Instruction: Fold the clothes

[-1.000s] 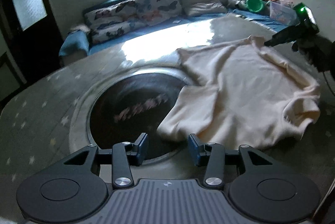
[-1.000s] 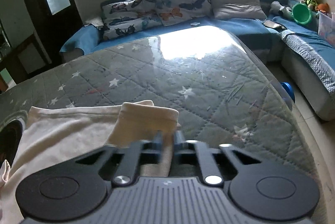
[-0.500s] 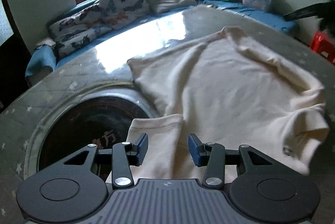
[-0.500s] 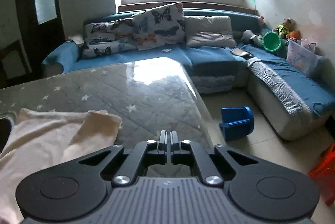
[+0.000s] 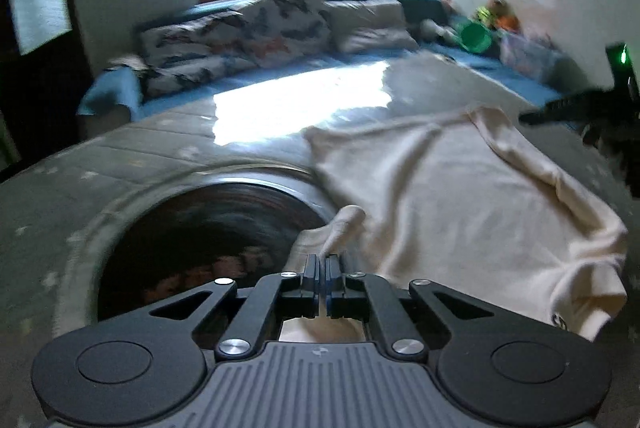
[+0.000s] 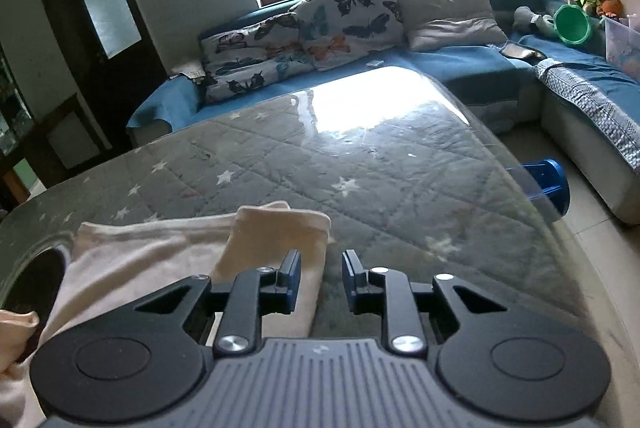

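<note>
Left wrist view: the left tool (image 5: 322, 270) is clenched on a sleeve (image 5: 343, 228) of the cream shirt (image 5: 452, 195), which spreads over the right half of the desk (image 5: 168, 143). A dark round inset (image 5: 208, 232) in the desk lies near left, partly under the shirt's edge. The right tool (image 5: 560, 105) shows only as a dark shape at the far right.

Right wrist view: the right tool (image 6: 319, 278) is released, its fingers apart above the shirt's other sleeve (image 6: 280, 236), gripping nothing. Only here are the blue stool (image 6: 548, 183) beyond the desk's right edge, the butterfly cushions (image 6: 304, 35) and the sofa (image 6: 472, 67) sharp.
</note>
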Action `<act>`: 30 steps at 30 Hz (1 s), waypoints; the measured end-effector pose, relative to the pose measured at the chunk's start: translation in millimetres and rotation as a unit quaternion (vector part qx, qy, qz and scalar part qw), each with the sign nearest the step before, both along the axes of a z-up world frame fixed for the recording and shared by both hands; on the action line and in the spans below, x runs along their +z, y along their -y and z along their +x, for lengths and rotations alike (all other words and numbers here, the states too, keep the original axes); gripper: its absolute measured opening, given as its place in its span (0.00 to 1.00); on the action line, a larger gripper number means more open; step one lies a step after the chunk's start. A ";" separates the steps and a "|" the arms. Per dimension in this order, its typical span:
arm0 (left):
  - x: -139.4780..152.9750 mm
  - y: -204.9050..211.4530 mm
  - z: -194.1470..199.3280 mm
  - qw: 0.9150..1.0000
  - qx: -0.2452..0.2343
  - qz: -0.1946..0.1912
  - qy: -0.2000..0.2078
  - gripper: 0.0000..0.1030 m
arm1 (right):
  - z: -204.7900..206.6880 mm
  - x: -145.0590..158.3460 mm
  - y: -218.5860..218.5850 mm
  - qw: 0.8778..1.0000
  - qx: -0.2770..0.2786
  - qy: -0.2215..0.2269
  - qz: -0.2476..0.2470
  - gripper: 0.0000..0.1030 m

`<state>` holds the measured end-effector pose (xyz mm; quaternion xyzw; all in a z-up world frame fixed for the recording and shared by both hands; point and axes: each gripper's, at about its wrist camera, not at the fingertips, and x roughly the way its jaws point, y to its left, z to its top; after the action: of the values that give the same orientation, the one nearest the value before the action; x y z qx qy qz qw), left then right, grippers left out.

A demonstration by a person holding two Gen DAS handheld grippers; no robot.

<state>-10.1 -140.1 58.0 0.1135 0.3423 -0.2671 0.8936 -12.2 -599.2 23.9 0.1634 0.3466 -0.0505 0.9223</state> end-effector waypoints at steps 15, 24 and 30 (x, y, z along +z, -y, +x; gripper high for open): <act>7.9 -84.4 -17.1 0.991 0.129 -0.010 0.016 0.03 | -8.1 8.9 -2.3 0.998 -0.026 0.034 -0.044 0.04; -8.4 -117.1 -26.2 0.983 0.181 -0.007 -0.002 0.03 | -101.8 45.5 35.8 0.983 -0.112 0.043 -0.135 0.04; -16.9 -113.2 -23.7 0.985 0.174 0.006 -0.002 0.03 | -149.3 19.1 54.8 0.968 -0.162 -0.033 -0.190 0.10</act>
<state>-33.8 -26.9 41.1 0.0568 0.3604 -0.1052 0.9251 -161.6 -654.0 43.0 0.0375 0.3295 -0.2695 0.9041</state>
